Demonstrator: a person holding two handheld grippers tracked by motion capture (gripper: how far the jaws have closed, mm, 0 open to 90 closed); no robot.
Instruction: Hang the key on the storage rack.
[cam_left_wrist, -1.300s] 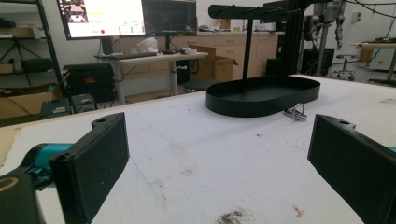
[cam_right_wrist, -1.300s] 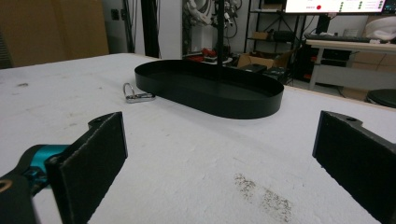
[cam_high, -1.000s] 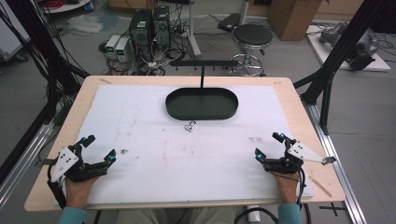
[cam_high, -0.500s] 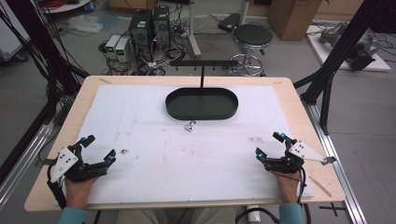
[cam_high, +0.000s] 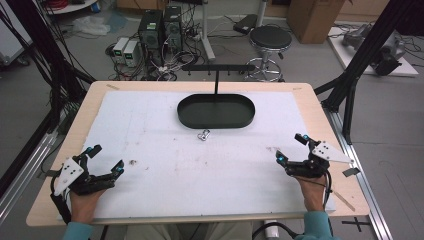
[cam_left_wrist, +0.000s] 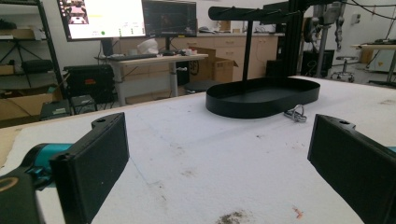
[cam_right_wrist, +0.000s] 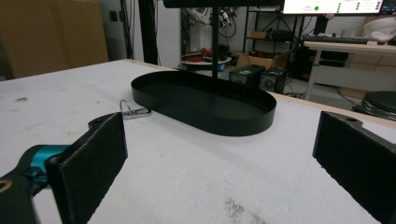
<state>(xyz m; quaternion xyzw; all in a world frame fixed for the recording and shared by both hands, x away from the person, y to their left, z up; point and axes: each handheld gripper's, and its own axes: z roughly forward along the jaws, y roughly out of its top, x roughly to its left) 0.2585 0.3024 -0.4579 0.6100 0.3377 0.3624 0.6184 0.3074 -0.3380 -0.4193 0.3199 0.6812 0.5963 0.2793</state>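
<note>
Nothing is in hand yet. The left gripper (cam_high: 103, 161) rests at the near left corner of the table, jaws spread wide and empty; the right gripper (cam_high: 291, 149) sits at the near right, its jaws likewise well apart with nothing between them.

The small metal ring piece (cam_high: 203, 134) (it looks like a key ring or clasp, too small to tell which) lies on the white mat (cam_high: 150, 130), just beside the near rim of the black oval tray (cam_high: 216, 111) and apart from it. It is well away from both grippers, roughly midway between them and farther out. In my judgement the work has not begun: reach, grasp and placement all remain.

The tray is empty. A thin black post (cam_high: 216, 82) with a crossbar rises from its far side. The mat between the grippers and the ring piece carries only faint stains; I see nothing that would block either approach.
</note>
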